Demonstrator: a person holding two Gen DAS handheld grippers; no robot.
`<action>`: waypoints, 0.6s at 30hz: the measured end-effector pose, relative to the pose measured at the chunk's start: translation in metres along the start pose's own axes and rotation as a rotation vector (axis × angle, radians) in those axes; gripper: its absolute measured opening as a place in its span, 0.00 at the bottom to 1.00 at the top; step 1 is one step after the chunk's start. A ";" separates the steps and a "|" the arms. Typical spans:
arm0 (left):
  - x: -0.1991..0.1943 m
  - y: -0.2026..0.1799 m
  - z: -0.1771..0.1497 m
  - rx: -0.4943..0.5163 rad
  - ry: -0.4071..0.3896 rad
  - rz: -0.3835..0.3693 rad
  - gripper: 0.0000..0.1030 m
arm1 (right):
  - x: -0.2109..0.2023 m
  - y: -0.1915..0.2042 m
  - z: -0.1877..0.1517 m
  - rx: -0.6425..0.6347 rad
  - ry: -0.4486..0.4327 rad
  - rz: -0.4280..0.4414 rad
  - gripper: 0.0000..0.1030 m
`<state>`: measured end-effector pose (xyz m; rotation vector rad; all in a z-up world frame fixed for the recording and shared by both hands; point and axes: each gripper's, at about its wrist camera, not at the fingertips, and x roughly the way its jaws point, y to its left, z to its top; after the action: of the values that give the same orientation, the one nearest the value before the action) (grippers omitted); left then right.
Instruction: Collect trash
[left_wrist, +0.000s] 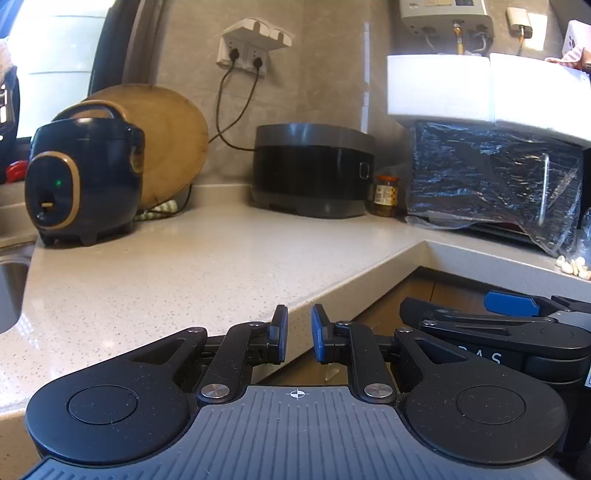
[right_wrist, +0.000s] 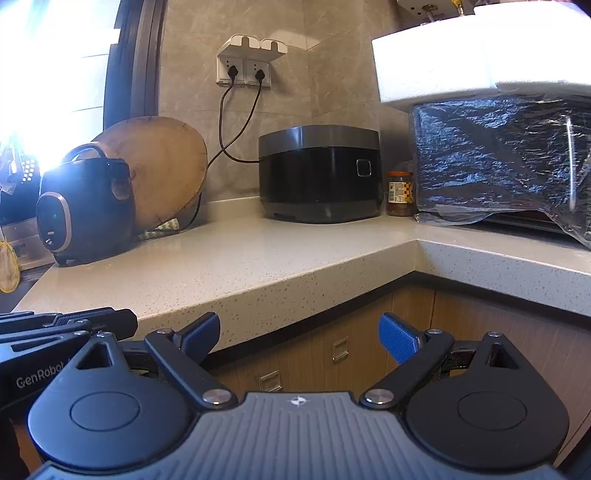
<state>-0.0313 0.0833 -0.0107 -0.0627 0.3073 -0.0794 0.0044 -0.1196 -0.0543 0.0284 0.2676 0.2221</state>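
My left gripper (left_wrist: 299, 334) hovers at the front edge of a speckled beige countertop (left_wrist: 184, 266); its blue pads stand a narrow gap apart with nothing between them. My right gripper (right_wrist: 299, 338) is wide open and empty, below the counter edge (right_wrist: 280, 295) in front of wooden drawers (right_wrist: 332, 354). It also shows at the right of the left wrist view (left_wrist: 517, 325). A small pale scrap (left_wrist: 331, 373) lies below the left gripper. Pale garlic-like bits (left_wrist: 574, 266) lie on the counter at the far right. No other loose trash is plain to see.
On the counter stand a dark blue rice cooker (left_wrist: 85, 181), a round wooden board (left_wrist: 173, 140), a black cooker (left_wrist: 314, 170), a jar (left_wrist: 386, 195), and a plastic-wrapped appliance (left_wrist: 495, 181) under white foam boxes (left_wrist: 480, 88). A sink (left_wrist: 11, 288) is at the left.
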 end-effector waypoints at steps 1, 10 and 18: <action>0.000 0.000 0.000 0.000 0.000 0.000 0.18 | 0.000 0.000 0.000 0.000 0.000 0.000 0.91; 0.000 0.000 0.000 0.002 -0.001 -0.003 0.18 | 0.001 0.000 -0.002 -0.001 0.005 0.002 0.91; -0.001 -0.003 -0.002 0.008 0.000 -0.003 0.18 | 0.001 0.000 -0.003 -0.002 0.006 0.002 0.91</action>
<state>-0.0328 0.0807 -0.0122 -0.0552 0.3067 -0.0832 0.0048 -0.1197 -0.0573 0.0263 0.2737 0.2243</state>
